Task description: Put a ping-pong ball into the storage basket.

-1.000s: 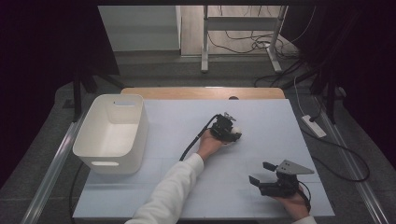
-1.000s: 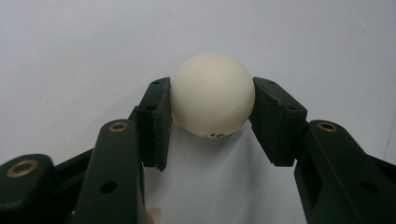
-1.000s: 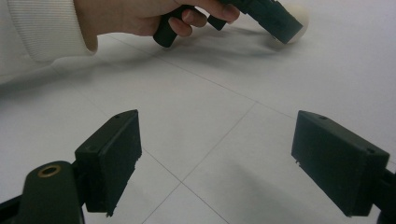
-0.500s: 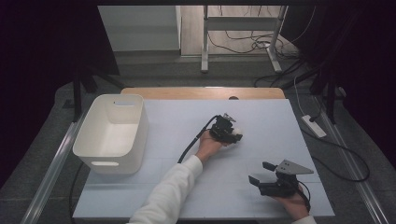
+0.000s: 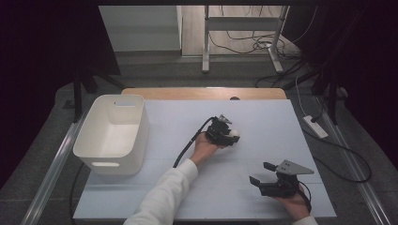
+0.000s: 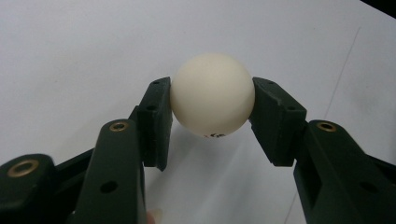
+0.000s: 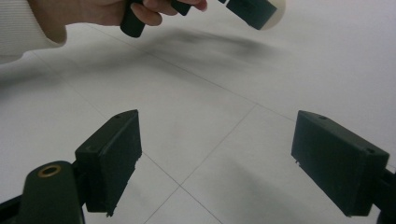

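Two grippers worked the white table (image 5: 263, 117): the left gripper (image 6: 212, 109) clenched a cream ball (image 6: 212, 95), the right gripper (image 7: 215, 158) spread with nothing between its jaws.

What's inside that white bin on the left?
The white bin looks empty: its pale floor and far walls show bare in the high view. The strip of floor behind its near wall is hidden.

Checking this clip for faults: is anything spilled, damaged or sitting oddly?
Nothing stands out. The white ball sits squarely between the left hand-held gripper's pads, the white bin stands upright, and the table looks clean.
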`<state>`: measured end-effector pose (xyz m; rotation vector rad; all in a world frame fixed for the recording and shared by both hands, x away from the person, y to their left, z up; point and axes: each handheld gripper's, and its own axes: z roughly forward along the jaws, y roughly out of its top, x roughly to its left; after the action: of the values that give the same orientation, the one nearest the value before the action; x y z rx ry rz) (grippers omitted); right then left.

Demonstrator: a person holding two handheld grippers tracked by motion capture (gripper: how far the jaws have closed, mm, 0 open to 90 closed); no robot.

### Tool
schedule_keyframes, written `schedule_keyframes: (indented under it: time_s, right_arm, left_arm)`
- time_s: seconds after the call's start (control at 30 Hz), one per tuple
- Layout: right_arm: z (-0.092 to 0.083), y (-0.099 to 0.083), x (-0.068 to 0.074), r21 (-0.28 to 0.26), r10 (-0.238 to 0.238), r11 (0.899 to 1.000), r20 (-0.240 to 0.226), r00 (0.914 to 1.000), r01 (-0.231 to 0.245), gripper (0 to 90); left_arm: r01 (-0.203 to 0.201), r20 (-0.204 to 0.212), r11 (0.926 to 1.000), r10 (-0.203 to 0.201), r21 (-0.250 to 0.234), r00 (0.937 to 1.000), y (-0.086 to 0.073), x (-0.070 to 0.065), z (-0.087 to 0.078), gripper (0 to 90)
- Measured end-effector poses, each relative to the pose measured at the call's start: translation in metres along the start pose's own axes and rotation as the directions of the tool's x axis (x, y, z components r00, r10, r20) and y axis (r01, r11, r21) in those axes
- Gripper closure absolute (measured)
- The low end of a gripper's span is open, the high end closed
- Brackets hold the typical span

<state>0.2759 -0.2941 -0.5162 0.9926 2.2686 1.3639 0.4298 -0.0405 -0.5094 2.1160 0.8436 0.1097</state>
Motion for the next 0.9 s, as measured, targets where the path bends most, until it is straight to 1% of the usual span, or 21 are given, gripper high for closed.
schedule_keyframes:
  time_s: [0.17, 0.33, 0.43, 0.73, 0.9]
  right_arm:
    - [0.0, 0.0, 0.0, 0.002, -0.004, 1.0, 0.0, 1.0, 0.004, 16.1]
    - [0.001, 0.0, 0.001, 0.007, -0.008, 1.0, 0.002, 1.0, 0.007, 16.1]
    - [0.001, 0.0, 0.002, 0.008, -0.006, 1.0, 0.003, 1.0, 0.006, 16.1]
    - [0.001, 0.0, 0.001, 0.009, -0.007, 1.0, 0.006, 1.0, 0.007, 16.1]
    - [0.002, 0.0, 0.001, 0.011, -0.011, 1.0, 0.006, 0.9999, 0.011, 16.1]
  left_arm:
    - [0.001, -0.005, 1.0, -0.001, -0.003, 1.0, -0.005, -0.001, -0.007, 51.3]
    - [-0.005, -0.008, 0.9999, 0.005, -0.012, 1.0, -0.012, -0.003, -0.018, 51.3]
    - [-0.003, -0.01, 0.9999, 0.003, -0.012, 0.9999, -0.013, -0.003, -0.021, 51.3]
    - [-0.003, -0.011, 0.9995, 0.002, -0.033, 0.9999, -0.02, -0.004, -0.034, 51.3]
    - [-0.014, -0.014, 0.9993, 0.014, -0.036, 0.9998, -0.022, -0.006, -0.04, 51.3]
